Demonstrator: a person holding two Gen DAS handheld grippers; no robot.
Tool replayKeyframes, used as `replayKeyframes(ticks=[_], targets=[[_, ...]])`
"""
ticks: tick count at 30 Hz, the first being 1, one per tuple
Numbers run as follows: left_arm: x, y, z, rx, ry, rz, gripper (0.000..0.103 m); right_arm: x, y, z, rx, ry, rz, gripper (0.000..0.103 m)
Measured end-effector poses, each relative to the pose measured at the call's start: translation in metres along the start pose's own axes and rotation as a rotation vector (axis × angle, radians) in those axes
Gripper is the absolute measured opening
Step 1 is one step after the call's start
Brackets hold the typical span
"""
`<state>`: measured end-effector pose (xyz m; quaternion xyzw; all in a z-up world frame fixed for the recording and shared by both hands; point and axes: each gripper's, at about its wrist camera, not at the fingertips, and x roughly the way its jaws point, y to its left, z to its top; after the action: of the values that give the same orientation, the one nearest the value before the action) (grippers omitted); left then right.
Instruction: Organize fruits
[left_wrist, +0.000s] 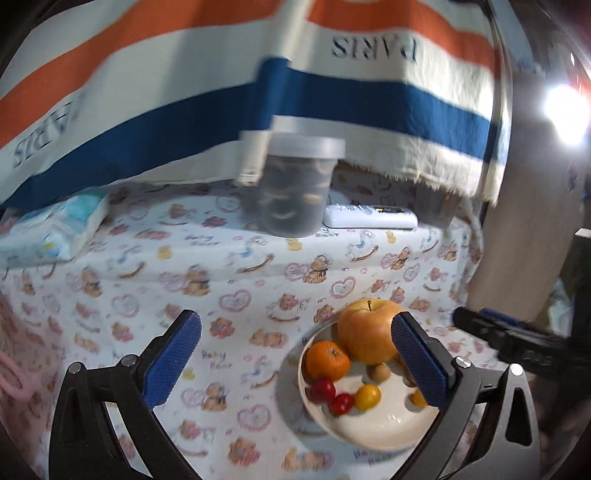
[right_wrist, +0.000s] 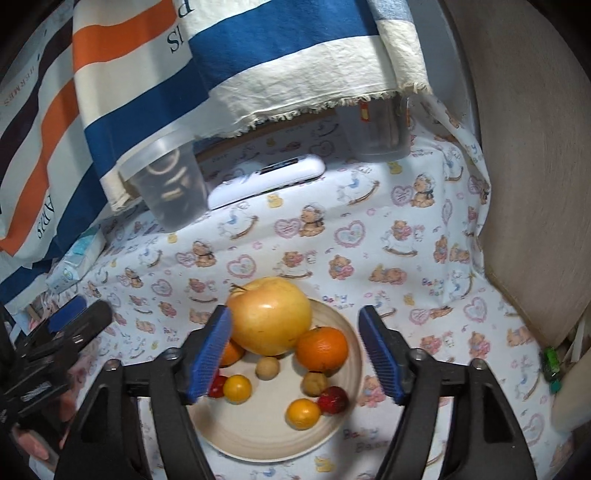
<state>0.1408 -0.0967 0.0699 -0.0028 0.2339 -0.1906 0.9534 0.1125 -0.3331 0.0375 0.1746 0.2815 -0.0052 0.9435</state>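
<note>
Both pairs of fingers stand apart and grip nothing: the right gripper (right_wrist: 295, 347) hangs above the plate (right_wrist: 354, 332) with its blue fingers (right_wrist: 210, 350) well spread, the apple (right_wrist: 269, 314) and the fruit below it showing between them but touched by neither, while the left gripper (left_wrist: 295, 363) is spread wide over the bare cloth just beside the plate (left_wrist: 388, 421), its right finger (left_wrist: 421, 358) crossing in front of the apple (left_wrist: 365, 330) in that view. On the plate, which sits toward the near right part of the desk (right_wrist: 406, 229), lie the apple at the far side, an orange (right_wrist: 322, 349) beside it, a second orange (left_wrist: 327, 360) on the other flank, two yellow tomatoes (right_wrist: 237, 388), red tomatoes (right_wrist: 333, 400) and two small brown round fruits (right_wrist: 267, 368). Judging from this, the gathering step looks finished or close to it, since no loose fruit shows on the cloth. Further out, toward the far edge, stand a lidded clear tub (left_wrist: 295, 188), a white remote control (right_wrist: 266, 181), a clear cup (right_wrist: 376, 129) and a tissue pack (left_wrist: 55, 232) at the left. The next move probably calls for lifting both grippers clear without brushing the apple, or checking for any fruit out of view.
</note>
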Motion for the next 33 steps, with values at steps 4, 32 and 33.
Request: replayKeyframes(ticks=[4, 32, 33], targets=[[-0.029, 0.007, -0.01, 0.039, -0.088, 0.062, 0.102, -0.002, 0.014, -0.005, -0.053, -0.03, -0.011, 0.079], [-0.038, 0.063, -0.071, -0.008, -0.213, 0.21, 0.102, 0.002, 0.063, -0.046, -0.236, -0.156, -0.007, 0.102], [-0.036, 0.063, -0.073, -0.01, -0.209, 0.21, 0.102, 0.003, 0.062, -0.047, -0.227, -0.159, -0.007, 0.102]])
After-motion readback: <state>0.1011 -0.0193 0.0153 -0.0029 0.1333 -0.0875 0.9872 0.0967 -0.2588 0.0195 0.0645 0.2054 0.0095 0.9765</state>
